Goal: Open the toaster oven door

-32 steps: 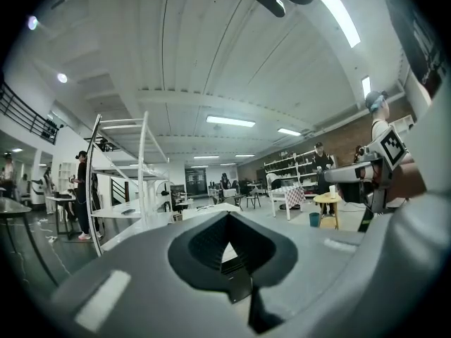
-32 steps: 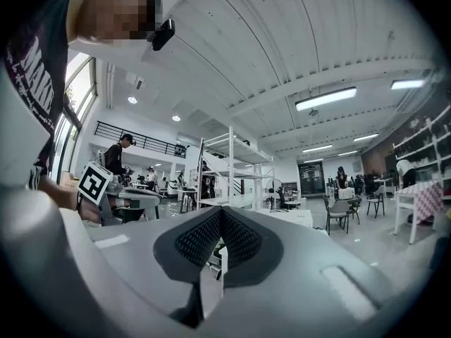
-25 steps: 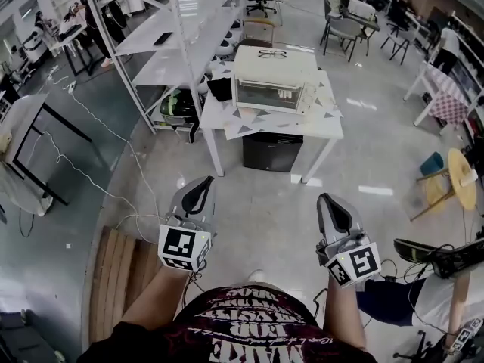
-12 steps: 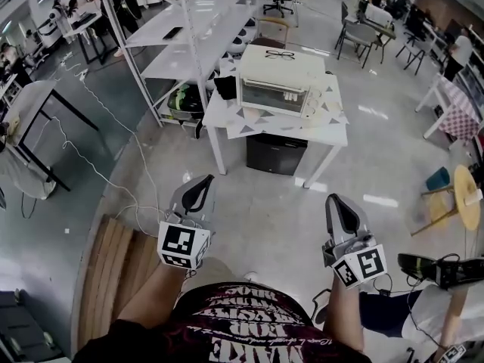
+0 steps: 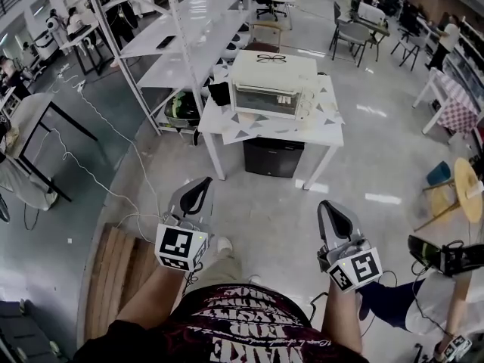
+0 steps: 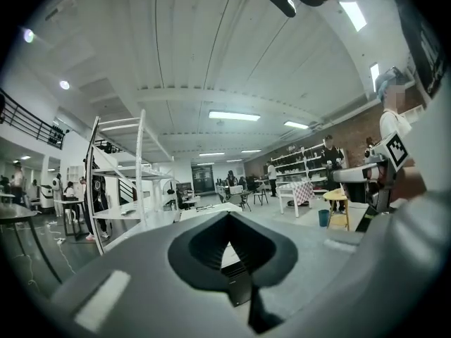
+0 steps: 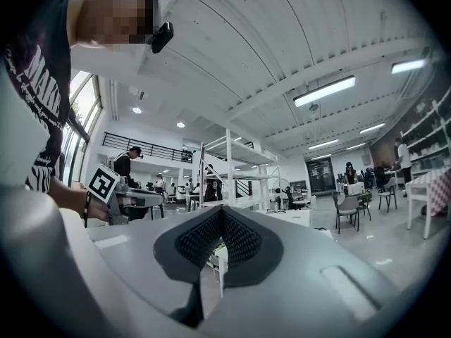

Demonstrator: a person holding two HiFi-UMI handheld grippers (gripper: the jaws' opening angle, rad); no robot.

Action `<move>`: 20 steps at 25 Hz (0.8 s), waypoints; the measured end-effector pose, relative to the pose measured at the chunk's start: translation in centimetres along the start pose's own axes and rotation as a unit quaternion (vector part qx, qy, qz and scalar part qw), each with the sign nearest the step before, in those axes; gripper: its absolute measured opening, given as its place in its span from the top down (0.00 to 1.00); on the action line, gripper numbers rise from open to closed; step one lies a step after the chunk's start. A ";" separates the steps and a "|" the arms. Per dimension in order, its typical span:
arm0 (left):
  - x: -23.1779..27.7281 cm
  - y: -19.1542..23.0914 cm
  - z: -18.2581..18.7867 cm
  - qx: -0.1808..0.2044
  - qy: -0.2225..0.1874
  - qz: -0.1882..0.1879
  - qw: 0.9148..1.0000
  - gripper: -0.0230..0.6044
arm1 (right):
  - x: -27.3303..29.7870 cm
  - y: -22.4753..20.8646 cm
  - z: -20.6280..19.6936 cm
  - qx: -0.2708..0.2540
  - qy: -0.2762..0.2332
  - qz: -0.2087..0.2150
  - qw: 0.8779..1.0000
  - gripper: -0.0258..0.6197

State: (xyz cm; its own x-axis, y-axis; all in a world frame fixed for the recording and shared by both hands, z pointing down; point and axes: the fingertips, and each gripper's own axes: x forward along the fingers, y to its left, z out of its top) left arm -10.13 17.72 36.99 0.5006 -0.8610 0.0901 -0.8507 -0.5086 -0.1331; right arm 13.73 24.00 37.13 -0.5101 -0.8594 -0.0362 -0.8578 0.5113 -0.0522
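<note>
Both grippers, left (image 5: 201,186) & right (image 5: 327,207), have jaws clenched on nothing, well short of toaster oven (image 5: 272,89) on far desk (image 5: 321,133); door's shut. Risk: a hard pull may drag the oven fwd, and glasses (image 5: 271,57) on top could slide off.

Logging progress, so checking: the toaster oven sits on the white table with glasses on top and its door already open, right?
Not quite. The toaster oven does sit on the white table with glasses on top, but the head view shows its door shut, not open.
</note>
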 end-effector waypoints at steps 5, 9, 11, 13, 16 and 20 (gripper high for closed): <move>0.8 -0.1 -0.3 -0.006 -0.008 -0.009 1.000 0.96 | 1.1 0.1 -0.7 -0.009 0.013 -0.003 1.000 0.92; 2.1 0.5 -0.2 -0.020 -0.023 -0.017 0.999 0.96 | 2.4 0.1 -0.7 -0.026 0.022 -0.001 0.999 0.92; 3.1 0.9 -0.3 -0.026 -0.027 -0.022 0.999 0.96 | 3.3 -0.2 -0.6 -0.029 0.025 -0.003 0.999 0.92; 3.9 1.5 -0.2 -0.028 -0.030 -0.024 0.999 0.96 | 4.3 -0.5 -0.5 -0.032 0.028 -0.003 0.999 0.92; 5.2 2.6 0.1 -0.027 -0.033 -0.025 0.999 0.96 | 5.9 -1.2 -0.1 -0.036 0.026 -0.004 0.999 0.92; 7.1 4.3 0.6 -0.028 -0.040 -0.030 0.998 0.96 | 8.1 -2.1 0.1 -0.035 0.023 -0.006 0.999 0.92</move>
State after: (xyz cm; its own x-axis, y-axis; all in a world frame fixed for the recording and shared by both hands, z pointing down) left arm -10.11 9.39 36.50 0.5609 -0.8277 0.0172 -0.8248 -0.5605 -0.0745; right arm 11.41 15.91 36.84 -0.5013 -0.8652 0.0094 -0.8651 0.5013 0.0177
